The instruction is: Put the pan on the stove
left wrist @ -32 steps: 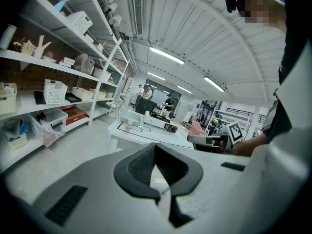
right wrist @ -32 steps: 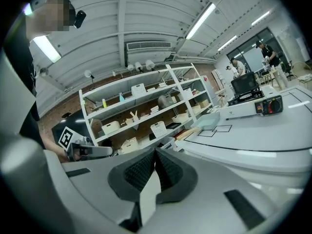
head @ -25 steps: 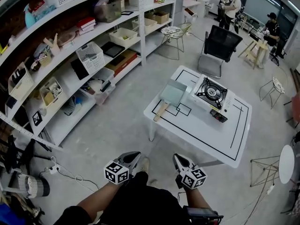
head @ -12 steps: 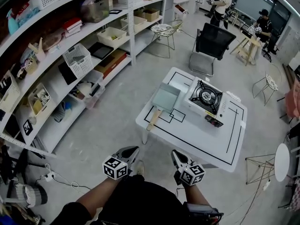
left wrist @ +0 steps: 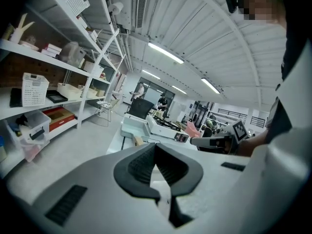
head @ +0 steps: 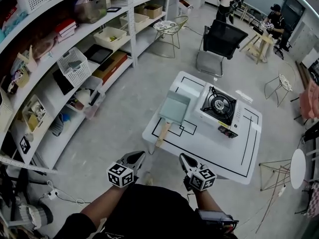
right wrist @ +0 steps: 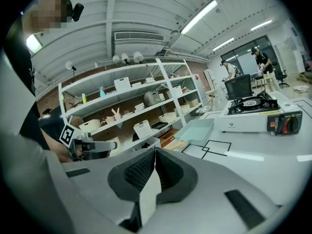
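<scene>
A pale green square pan with a wooden handle lies on the left part of the low white table. The white single-burner stove stands right of it, apart from it. Both grippers are held in the air short of the table's near edge. My left gripper and right gripper are both shut with nothing in them. In the left gripper view the pan and stove lie far beyond the closed tips. In the right gripper view the pan and stove sit ahead of the closed tips.
Long white shelves full of baskets and boxes run along the left. A black chair and a wire stool stand beyond the table. People are at the far back. A round side table stands at right.
The table, pan and stove have drawn nearer and lower in the head view as I walk toward them. Both grippers travel along with me, still shut and empty.
</scene>
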`<state>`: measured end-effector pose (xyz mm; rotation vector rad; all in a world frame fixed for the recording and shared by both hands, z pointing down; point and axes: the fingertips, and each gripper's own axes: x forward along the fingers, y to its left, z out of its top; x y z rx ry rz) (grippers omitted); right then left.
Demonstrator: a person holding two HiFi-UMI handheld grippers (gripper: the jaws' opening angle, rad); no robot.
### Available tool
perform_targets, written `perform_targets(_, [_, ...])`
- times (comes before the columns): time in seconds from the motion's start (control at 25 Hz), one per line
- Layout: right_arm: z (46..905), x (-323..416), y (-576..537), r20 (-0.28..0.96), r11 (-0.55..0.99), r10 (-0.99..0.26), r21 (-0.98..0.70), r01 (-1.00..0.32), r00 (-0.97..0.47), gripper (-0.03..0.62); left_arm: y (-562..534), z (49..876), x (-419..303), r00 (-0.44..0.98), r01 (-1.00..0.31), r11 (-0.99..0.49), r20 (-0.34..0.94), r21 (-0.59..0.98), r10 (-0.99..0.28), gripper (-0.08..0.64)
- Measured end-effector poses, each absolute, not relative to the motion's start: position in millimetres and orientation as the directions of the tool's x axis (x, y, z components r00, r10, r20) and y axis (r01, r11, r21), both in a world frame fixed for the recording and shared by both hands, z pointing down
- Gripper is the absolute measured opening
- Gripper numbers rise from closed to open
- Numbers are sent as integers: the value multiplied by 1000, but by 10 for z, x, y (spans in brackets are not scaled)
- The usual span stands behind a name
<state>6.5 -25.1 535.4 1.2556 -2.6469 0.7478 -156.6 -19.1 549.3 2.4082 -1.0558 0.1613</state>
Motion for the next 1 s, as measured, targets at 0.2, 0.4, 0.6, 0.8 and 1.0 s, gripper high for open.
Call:
perform_targets(0.2, [5398,-53,-457,329,504,-705,-391,-770,-629,26,-409,5515,-1671,711,-698,-587,296,411,-638,9])
perform_targets(0.4, [5535,-80,-593,340,482,-707,-410,-774,-621,26,-580,5544,-1715,727,-682,-603,295,414,-620,8])
perform_targets(0.6, [5555,-127,-743,357,461,-700,-434,-774,-618,27,-697,5576,-1725,735,-674,-604,297,425,-610,8])
perform_targets(0.8, [5660,-202,-917,372,459,-676,-462,-759,-636,28,-805,5636,-1785,726,-683,-591,306,429,-616,9])
perform_targets(1.0, [5830,-278,-1078,386,458,-642,-500,-735,-662,28,-930,5673,-1821,712,-696,-573,314,433,-628,9])
